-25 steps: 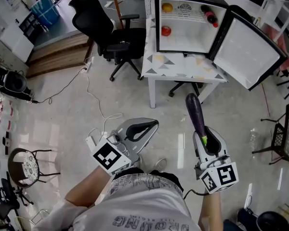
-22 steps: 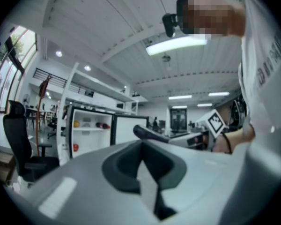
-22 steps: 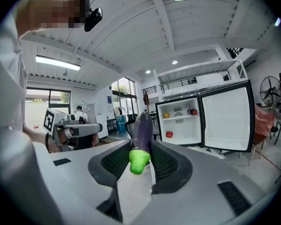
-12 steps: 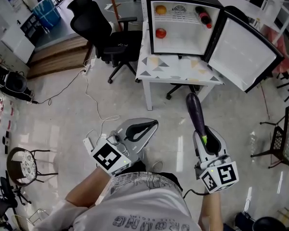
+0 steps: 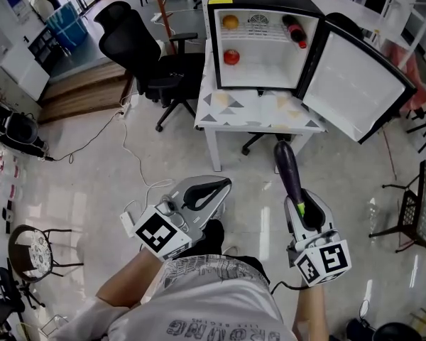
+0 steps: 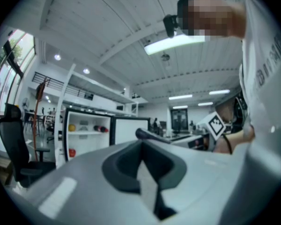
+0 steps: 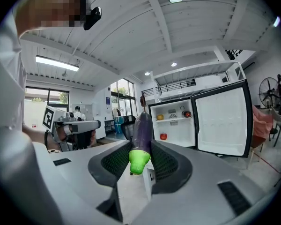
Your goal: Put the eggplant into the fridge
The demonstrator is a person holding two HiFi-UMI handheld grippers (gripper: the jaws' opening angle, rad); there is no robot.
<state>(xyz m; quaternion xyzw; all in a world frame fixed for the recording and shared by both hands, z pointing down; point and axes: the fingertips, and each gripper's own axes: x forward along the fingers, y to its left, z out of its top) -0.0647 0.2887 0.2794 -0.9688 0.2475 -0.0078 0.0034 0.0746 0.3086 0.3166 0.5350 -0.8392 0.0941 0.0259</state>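
Observation:
A long dark purple eggplant (image 5: 290, 170) with a green stem end sticks out forward from my right gripper (image 5: 301, 199), which is shut on the stem end. In the right gripper view the eggplant (image 7: 143, 130) stands between the ribbed pads, pointing toward the small white fridge (image 7: 173, 123). That fridge (image 5: 261, 68) sits on a white table (image 5: 259, 110) ahead, its door (image 5: 358, 82) swung open to the right. Inside are an orange (image 5: 230, 21), a red fruit (image 5: 231, 57) and a dark bottle (image 5: 295, 30). My left gripper (image 5: 226, 184) is level beside the right one, shut and holding nothing.
A black office chair (image 5: 145, 45) stands left of the table. A white cable (image 5: 131, 137) trails over the glossy floor. A black wire chair (image 5: 419, 204) is at the right edge and a round stool (image 5: 32, 251) at the lower left. The person's shirt fills the bottom.
The fridge and table have come nearer and slid left in the head view as both grippers advanced toward them. The eggplant stays gripped the same way.

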